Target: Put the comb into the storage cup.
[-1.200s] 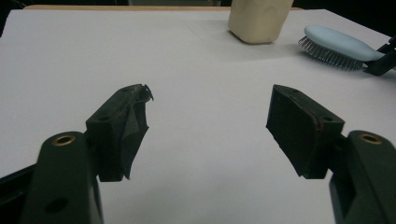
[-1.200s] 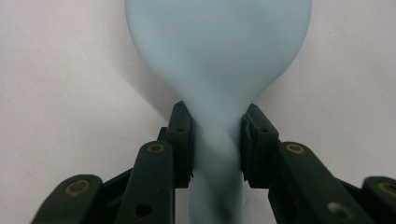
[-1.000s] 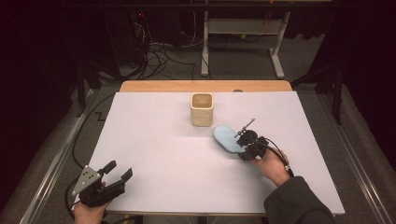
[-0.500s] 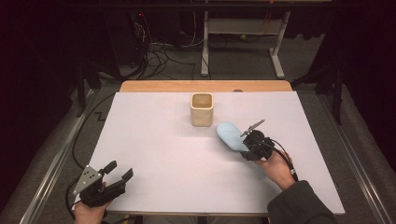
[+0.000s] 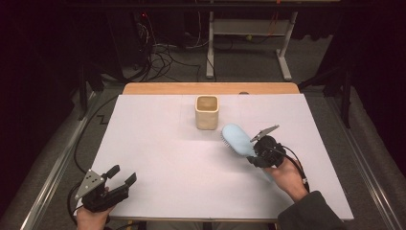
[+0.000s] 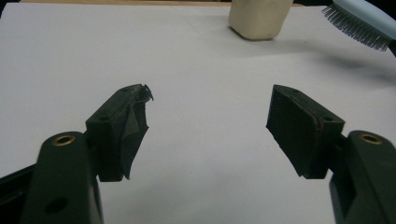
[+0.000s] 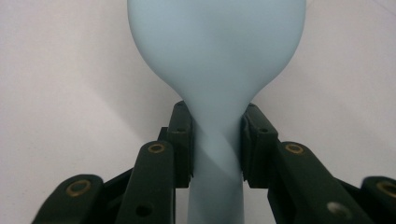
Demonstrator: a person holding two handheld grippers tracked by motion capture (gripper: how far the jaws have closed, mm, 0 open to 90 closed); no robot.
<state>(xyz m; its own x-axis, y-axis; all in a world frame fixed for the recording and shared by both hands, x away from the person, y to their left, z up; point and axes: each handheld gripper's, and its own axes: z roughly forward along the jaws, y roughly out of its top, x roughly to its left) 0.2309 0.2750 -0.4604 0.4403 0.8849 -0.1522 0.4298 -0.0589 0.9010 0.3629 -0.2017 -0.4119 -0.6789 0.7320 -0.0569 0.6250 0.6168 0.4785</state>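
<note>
1. High view first: the right tool [image 5: 254,148] is over the right half of the bench [image 5: 158,143], clamped on a pale blue hairbrush [image 5: 237,139].
2. Hairbrush head points up and to the left, toward the cream cup [image 5: 207,112], and sits just beside it without touching.
3. Bristles face down and to the left; you can see the dark row along the lower edge of the head.
4. Right gripper view now: both black jaws press against the narrow neck of the hairbrush [image 7: 215,70], one on each side, no gap showing. The smooth back of the head faces the camera.
5. Over to the left tool [image 5: 120,179], low at the near left corner of the bench, held in the person's left hand [image 5: 91,218].
6. Left gripper view: its jaws stand wide apart with bare white bench [image 6: 93,56] between them, nothing gripped.
7. Same view, far off: the cup [image 6: 258,18] at the top, and the bristled edge of the hairbrush [image 6: 357,21] lifted at the top right, its shadow on the bench below.
8. Cup stands upright near the far middle of the bench, well apart from the left tool.
</note>
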